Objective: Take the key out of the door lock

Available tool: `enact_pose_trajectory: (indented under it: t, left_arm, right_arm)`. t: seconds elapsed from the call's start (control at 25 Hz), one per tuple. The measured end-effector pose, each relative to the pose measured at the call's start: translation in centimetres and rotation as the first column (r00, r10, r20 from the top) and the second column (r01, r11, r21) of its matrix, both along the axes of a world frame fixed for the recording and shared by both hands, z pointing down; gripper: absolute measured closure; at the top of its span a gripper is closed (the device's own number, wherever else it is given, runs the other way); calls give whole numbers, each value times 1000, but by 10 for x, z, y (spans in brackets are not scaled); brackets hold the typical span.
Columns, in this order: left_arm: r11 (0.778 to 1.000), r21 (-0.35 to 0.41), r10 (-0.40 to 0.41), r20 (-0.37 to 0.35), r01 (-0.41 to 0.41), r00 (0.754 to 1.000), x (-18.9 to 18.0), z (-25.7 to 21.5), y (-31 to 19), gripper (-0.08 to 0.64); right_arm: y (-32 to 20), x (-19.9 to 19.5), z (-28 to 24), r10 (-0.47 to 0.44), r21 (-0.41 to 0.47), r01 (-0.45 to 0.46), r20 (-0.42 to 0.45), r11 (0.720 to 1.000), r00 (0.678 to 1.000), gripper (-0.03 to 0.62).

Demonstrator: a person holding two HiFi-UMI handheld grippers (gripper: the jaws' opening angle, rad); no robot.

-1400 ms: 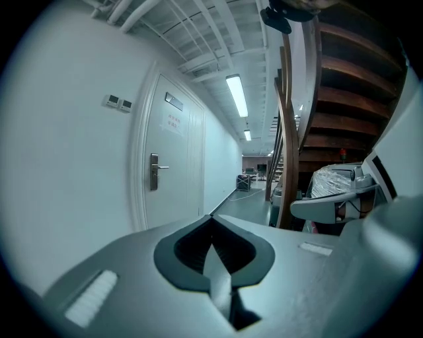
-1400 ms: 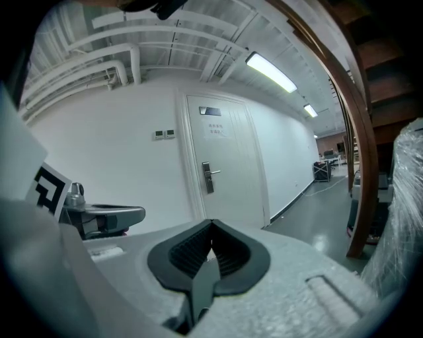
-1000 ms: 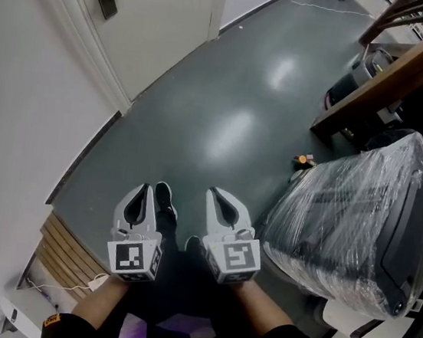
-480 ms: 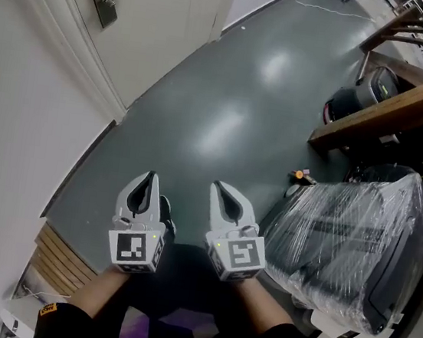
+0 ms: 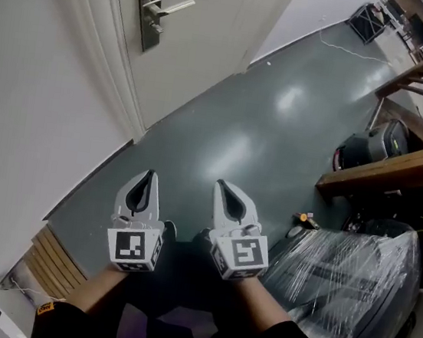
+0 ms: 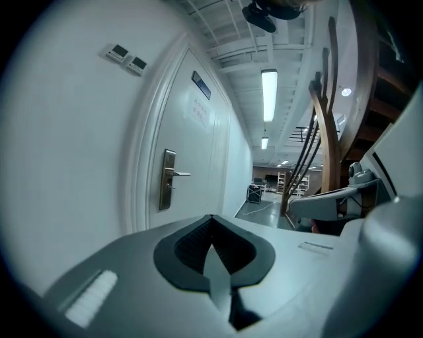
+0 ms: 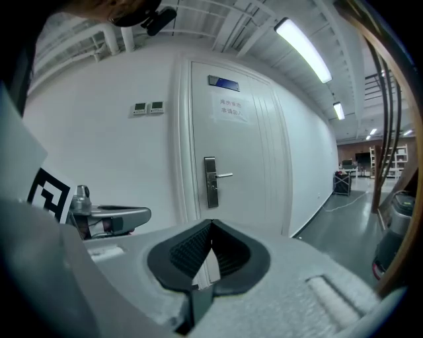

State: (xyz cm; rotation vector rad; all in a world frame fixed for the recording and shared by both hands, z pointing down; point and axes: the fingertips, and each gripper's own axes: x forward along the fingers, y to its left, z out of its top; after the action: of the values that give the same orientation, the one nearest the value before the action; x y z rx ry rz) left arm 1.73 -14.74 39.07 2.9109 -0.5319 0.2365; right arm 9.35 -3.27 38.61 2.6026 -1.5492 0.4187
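A: Where is the door lock [image 5: 147, 11]?
B: Up left, on the white door [image 5: 211, 56], a metal plate with a handle [image 5: 177, 4]. The key I cannot make out.
A: The grippers?
B: Left gripper [image 5: 147, 175] and right gripper [image 5: 222, 185], both jaws pressed together, empty, well apart from the door. Open floor [image 5: 240, 129] between; a wrapped machine [image 5: 351, 279] edges the right.

Right gripper [image 7: 210, 231], jaws together, faces the door lock [image 7: 211, 181].

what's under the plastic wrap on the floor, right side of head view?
A dark boxy unit shows through the plastic wrap. Its details are hidden by the wrap's folds and glare.
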Motion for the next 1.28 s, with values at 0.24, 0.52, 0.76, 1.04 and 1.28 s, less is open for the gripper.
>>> enact_pose_trajectory:
  t: [0.24,0.52,0.76,1.04,1.28]
  left_arm:
    - [993,24,-114,-13,114,993,2,4,-59,543]
    - [956,45,-291,5,291,957,21,8,-127,542]
    - [908,44,-418,13,417,909,69,9,-182,543]
    - [849,63,-526,25,524,850,131,4,-233,543]
    - [802,97,-595,46,590,802,164,5,-270,541]
  right_arm:
    - [-70,22,-9,-115,39,116,-25,993,993,601]
    - [-151,64,2,-280,48,279,12,959,960,601]
    - [-219,126,4,-413,68,411,29,909,910,601]
    - [-293,188,7,-568,95,560,117,823,815,601]
    - [-354,222,26,-664,185,643,317,743,677,561]
